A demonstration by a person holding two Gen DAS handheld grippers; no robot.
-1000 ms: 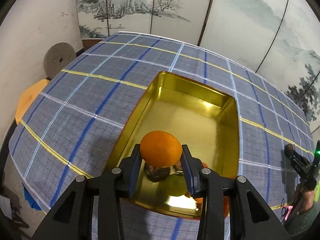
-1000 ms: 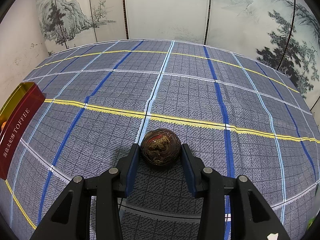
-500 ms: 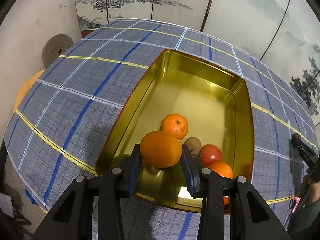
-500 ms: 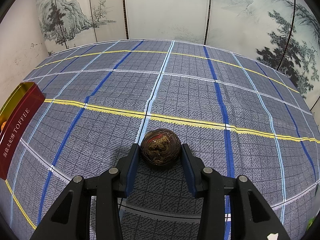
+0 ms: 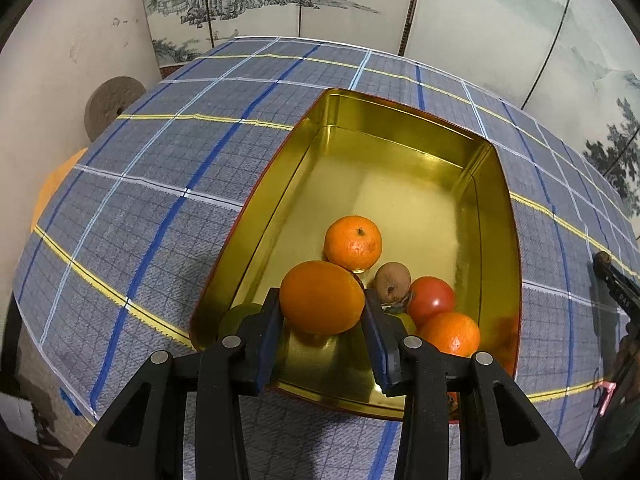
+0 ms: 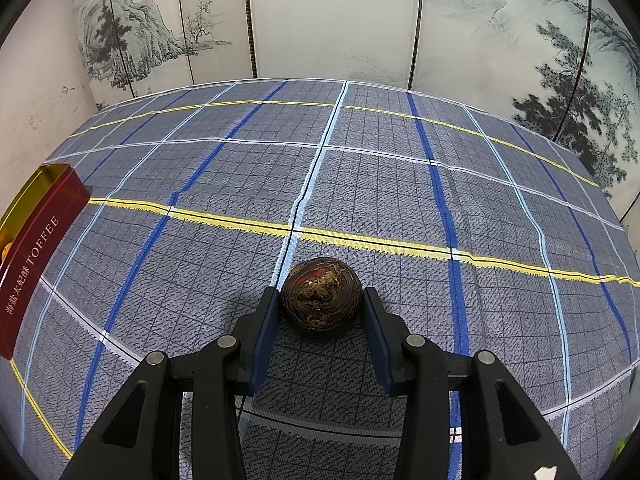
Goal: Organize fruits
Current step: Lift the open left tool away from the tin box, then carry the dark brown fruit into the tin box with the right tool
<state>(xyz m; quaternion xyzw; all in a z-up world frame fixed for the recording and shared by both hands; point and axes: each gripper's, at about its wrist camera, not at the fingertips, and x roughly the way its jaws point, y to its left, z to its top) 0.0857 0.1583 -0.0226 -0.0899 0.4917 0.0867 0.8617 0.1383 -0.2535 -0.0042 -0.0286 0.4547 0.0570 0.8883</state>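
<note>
Hovering over the near end of the gold rectangular tin (image 5: 496, 216), the left gripper (image 5: 322, 320) has its blue pads pressed against both sides of a smooth round orange (image 5: 322, 302). Inside the tin, near that end, sit a stemmed mandarin (image 5: 353, 243), a brown kiwi-like fruit (image 5: 392, 280), a red tomato (image 5: 431, 299) and another orange fruit (image 5: 450, 334). To the right of the tin, the right gripper (image 6: 322, 318) brackets a dark wrinkled round fruit (image 6: 321, 300); whether it is squeezing is unclear. Letting go from this height, the orange could strike the clustered fruit, bounce, and roll across the slick metal.
</note>
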